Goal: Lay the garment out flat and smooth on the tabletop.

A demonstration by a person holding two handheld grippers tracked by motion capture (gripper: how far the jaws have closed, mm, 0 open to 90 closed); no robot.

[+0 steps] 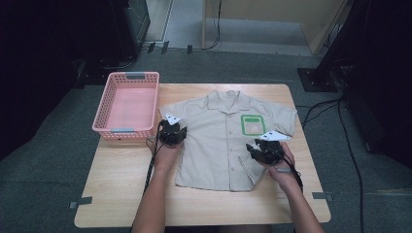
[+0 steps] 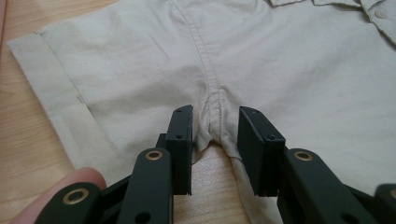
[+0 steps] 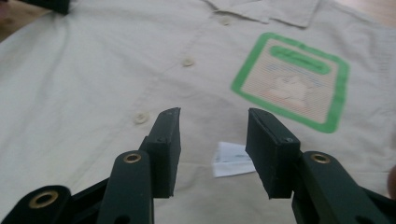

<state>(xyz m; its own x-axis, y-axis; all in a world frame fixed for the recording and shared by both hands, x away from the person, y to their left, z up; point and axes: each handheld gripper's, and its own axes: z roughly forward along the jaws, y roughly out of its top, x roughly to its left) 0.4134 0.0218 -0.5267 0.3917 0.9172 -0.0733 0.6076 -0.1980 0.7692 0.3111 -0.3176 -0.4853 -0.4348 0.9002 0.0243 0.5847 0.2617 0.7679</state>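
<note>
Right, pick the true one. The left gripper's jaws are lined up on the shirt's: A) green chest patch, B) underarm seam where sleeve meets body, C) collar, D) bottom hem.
B: in the left gripper view the left gripper straddles the shirt's puckered underarm seam.

The shirt [image 3: 140, 70] runs off the edges in both gripper views, and the green patch's [image 3: 292, 81] picture is too blurry to read.

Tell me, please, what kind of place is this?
Probably a lab or studio set up for recording. A small wooden table stands on grey carpet, cables run over the floor, and dark equipment stands surround it.
</note>
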